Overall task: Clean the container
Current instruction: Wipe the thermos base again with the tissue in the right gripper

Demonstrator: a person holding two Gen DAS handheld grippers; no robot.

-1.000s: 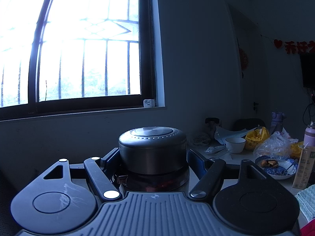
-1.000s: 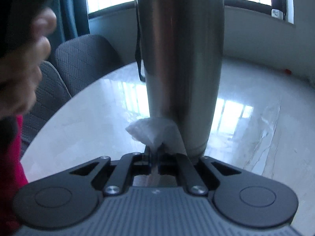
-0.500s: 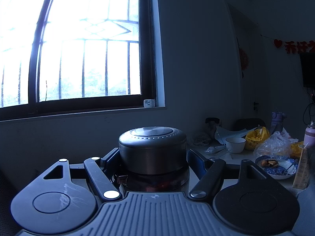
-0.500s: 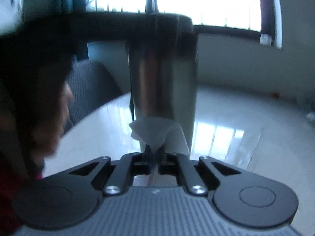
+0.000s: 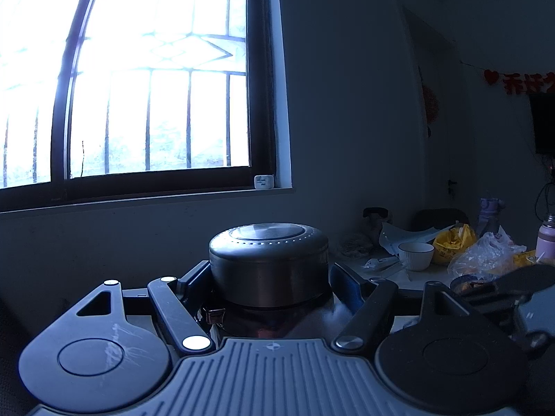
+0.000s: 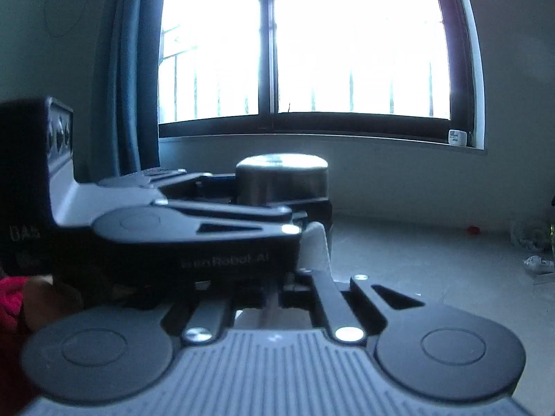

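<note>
A steel flask [image 5: 269, 267] stands upright with its dark lid on top. My left gripper [image 5: 270, 277] is shut around the flask just below the lid. In the right wrist view the flask's lid [image 6: 281, 180] shows above the left gripper's body [image 6: 194, 239]. My right gripper [image 6: 274, 289] is shut on a white tissue [image 6: 316, 249], held up near the top of the flask, right of the left gripper. The fingertips are partly hidden behind the left gripper.
A pale table [image 6: 433, 270] lies below. At its far right stand a white cup [image 5: 415, 256], a yellow bag [image 5: 451, 242], a clear plastic bag [image 5: 485, 256] and a pink bottle [image 5: 545, 239]. A barred window [image 5: 138, 86] is behind.
My right gripper has risen with the tissue from the bottom of the flask up to its top. The left gripper and flask have stayed still.
</note>
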